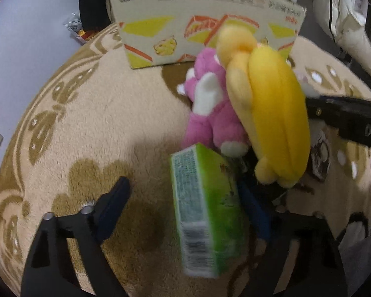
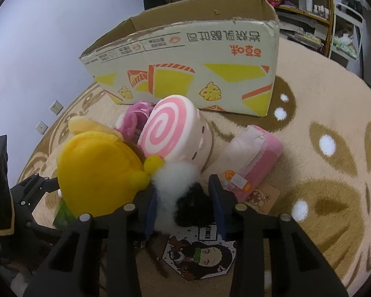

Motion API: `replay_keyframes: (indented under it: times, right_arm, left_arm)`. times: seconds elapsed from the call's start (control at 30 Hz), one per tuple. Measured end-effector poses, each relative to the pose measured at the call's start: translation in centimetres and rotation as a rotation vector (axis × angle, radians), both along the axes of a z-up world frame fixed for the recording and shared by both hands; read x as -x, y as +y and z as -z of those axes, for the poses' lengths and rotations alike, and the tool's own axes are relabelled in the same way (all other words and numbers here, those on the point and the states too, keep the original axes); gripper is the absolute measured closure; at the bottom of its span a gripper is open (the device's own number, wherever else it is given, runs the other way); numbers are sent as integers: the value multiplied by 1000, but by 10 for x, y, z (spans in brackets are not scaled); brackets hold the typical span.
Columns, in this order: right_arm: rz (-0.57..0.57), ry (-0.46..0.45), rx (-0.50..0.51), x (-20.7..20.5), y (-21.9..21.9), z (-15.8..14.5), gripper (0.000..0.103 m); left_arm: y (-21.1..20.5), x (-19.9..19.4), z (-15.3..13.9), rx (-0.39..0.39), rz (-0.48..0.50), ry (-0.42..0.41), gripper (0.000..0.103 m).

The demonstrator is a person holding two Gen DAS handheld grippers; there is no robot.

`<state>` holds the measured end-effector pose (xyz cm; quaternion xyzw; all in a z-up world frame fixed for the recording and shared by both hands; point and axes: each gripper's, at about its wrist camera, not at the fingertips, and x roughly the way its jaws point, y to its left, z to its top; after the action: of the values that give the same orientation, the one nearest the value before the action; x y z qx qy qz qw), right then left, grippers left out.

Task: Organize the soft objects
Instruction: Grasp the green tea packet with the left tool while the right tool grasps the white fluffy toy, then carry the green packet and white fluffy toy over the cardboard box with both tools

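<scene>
Beige patterned rug [image 2: 334,178] underfoot. Green carton [image 1: 205,212] lying toward its middle. Printed character card [image 2: 200,257] flat on the pile. Wall sockets [image 2: 56,107] beyond the left edge; shelving [image 2: 319,12] past the far right.

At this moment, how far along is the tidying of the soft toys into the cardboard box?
Nothing looks done: what shows of the cardboard box is bare, though its floor is hidden. In hand: the left tongs straddle a green carton, open; the right tongs straddle a black-and-white furry toy, grip unclear. Left on the rug: yellow plush, pink bear, swirl cushion, pink tissue pack.
</scene>
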<state>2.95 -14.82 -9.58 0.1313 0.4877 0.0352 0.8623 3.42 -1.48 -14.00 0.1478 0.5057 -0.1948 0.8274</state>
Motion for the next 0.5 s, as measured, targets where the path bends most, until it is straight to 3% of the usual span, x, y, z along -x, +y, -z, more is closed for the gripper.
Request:
replay_keyframes:
  times: [0.07, 0.13, 0.2, 0.37, 0.5]
  right_arm:
    - [-1, -8, 11, 2, 3, -2, 66]
    - [4, -20, 14, 4, 4, -5, 68]
    - [15, -28, 18, 7, 1, -7, 68]
    - [58, -44, 28, 9, -7, -16, 71]
    - [61, -63, 35, 12, -12, -25, 98]
  left_arm:
    - [-1, 3, 2, -10, 6, 3, 33]
    - [1, 6, 0, -4, 1, -10, 54]
    - [6, 6, -5, 24, -7, -7, 65]
    - [22, -1, -10, 83, -53, 26, 72]
    - [30, 1, -22, 68, -89, -22, 74]
